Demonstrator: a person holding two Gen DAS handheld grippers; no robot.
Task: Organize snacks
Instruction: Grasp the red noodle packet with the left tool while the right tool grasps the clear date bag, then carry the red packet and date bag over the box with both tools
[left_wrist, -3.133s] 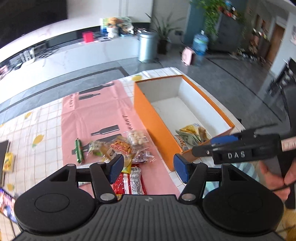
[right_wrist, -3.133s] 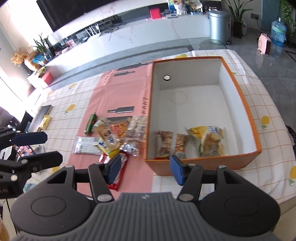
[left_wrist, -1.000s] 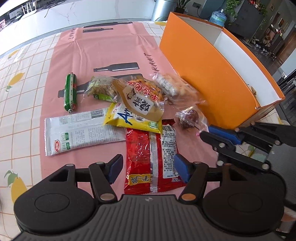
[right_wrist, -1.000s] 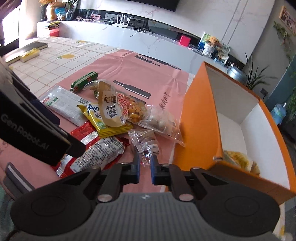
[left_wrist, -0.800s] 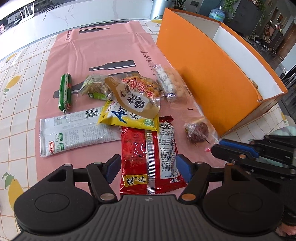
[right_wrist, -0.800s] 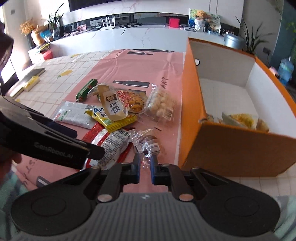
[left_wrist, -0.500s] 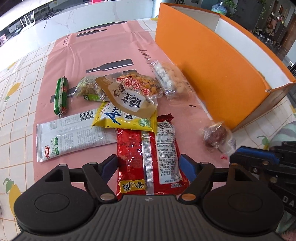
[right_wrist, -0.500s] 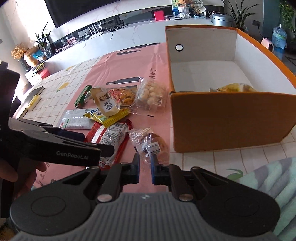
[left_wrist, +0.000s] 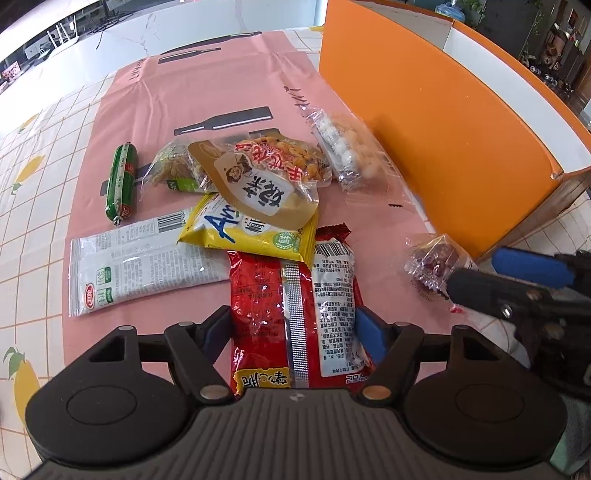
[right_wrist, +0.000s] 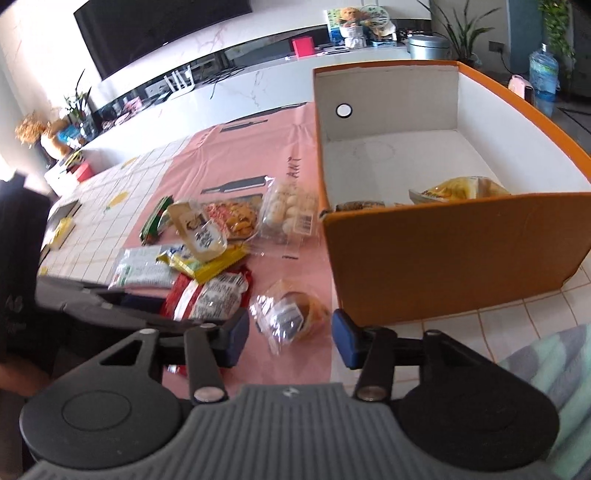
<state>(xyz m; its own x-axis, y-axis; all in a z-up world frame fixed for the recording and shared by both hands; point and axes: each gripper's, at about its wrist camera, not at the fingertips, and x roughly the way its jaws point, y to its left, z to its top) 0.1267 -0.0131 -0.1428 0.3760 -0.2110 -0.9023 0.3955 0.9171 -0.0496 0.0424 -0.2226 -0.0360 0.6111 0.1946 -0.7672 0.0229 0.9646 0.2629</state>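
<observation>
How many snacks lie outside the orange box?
8, perhaps more underneath: sausage, green bag, tan pouch, yellow packet, white packet, red packet, ball bag; wrapped sweet by the box.

Snack packets (left_wrist: 255, 206) lie heaped on the mat (left_wrist: 221, 85), left of the box (right_wrist: 454, 236) — one clear-wrapped snack (right_wrist: 291, 317) apart, near the box's front corner; two packets (right_wrist: 458, 190) inside.

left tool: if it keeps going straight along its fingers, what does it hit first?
Most likely the red snack packet. It already lies between the closing fingers of the left tool, on the pink mat; no contact visible yet.
</observation>
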